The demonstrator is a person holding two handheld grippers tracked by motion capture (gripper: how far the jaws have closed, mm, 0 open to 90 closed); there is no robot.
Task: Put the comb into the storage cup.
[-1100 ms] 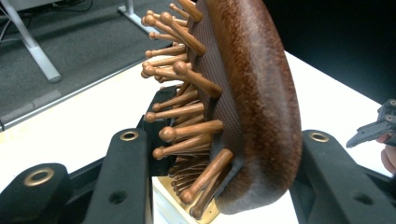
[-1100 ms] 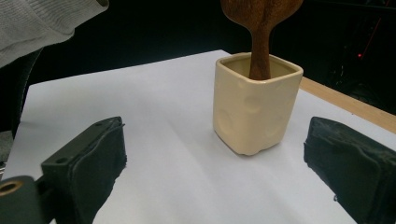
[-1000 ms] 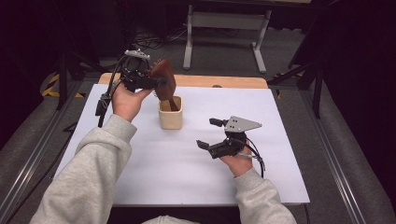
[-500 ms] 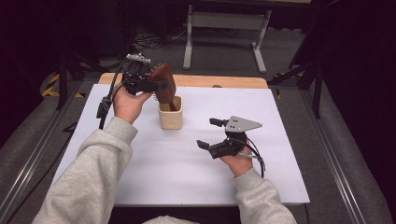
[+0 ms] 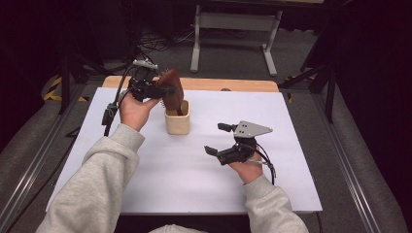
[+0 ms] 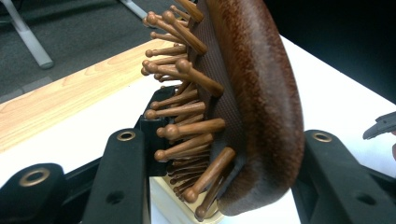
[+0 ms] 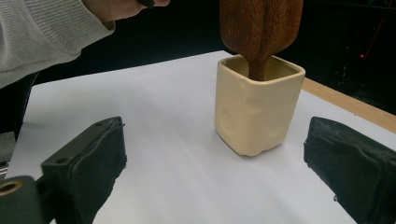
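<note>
Light grey ribbed sleeves (image 5: 104,179), black grippers, seemingly brass-ringed screw holes

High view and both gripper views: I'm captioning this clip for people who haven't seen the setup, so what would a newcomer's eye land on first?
First the brown wooden hairbrush, clamped in the left gripper with its handle down in the cream square cup near the middle of the white table. In the left gripper view its round-tipped wooden pins bristle between the jaws. The right gripper hangs open and empty to the cup's right.

Text: none legible | labels, brands, numbers, signs: none readable on any surface in the high view or either gripper view
</note>
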